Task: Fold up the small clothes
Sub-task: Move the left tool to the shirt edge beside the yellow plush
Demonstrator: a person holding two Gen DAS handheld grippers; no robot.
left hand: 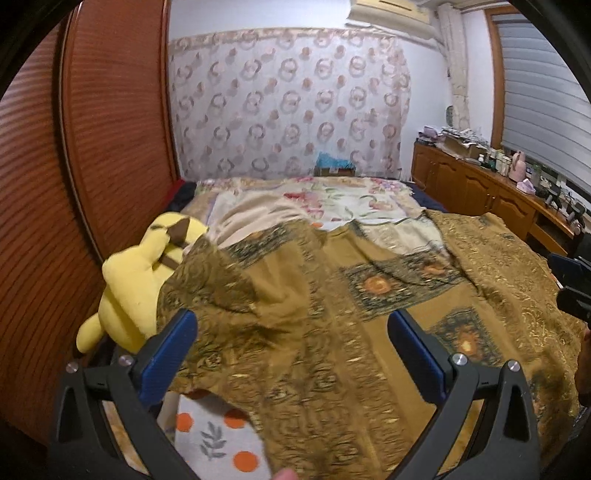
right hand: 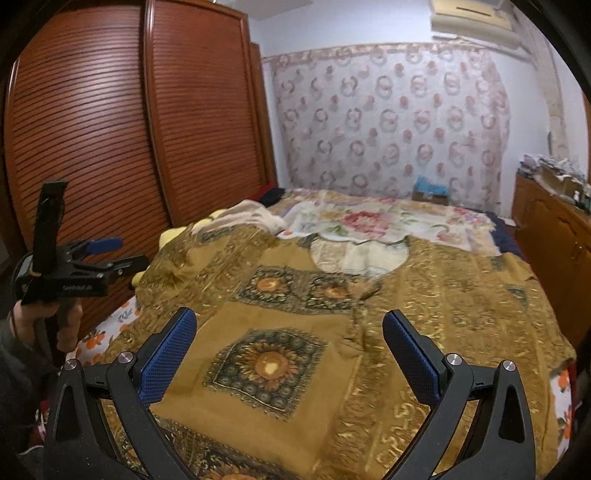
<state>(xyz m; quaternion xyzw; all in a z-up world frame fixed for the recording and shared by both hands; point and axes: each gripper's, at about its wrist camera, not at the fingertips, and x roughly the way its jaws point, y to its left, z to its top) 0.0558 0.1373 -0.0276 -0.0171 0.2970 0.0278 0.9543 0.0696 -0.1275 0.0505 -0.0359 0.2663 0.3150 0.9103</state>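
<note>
Gaping claws (left hand: 291, 328) (right hand: 290, 328) — empty — above garment (right hand: 280, 332)

**Home bedroom**

A wide bed (right hand: 388, 221) with a floral bedspread fills the ground beyond the fingers. Left of the fingers, tall reddish-brown louvred wooden wardrobe doors (right hand: 110, 129). Far ahead, a sheer white curtain printed with pink rings (left hand: 288, 107) covers the wall; a white wall-mounted air conditioner (left hand: 391, 11) sits above it. Right of the fingers, a low brown wooden cabinet (left hand: 469, 184) cluttered with bottles and papers. A yellow plush toy (left hand: 133, 291) lies at the bed's left edge.
</note>
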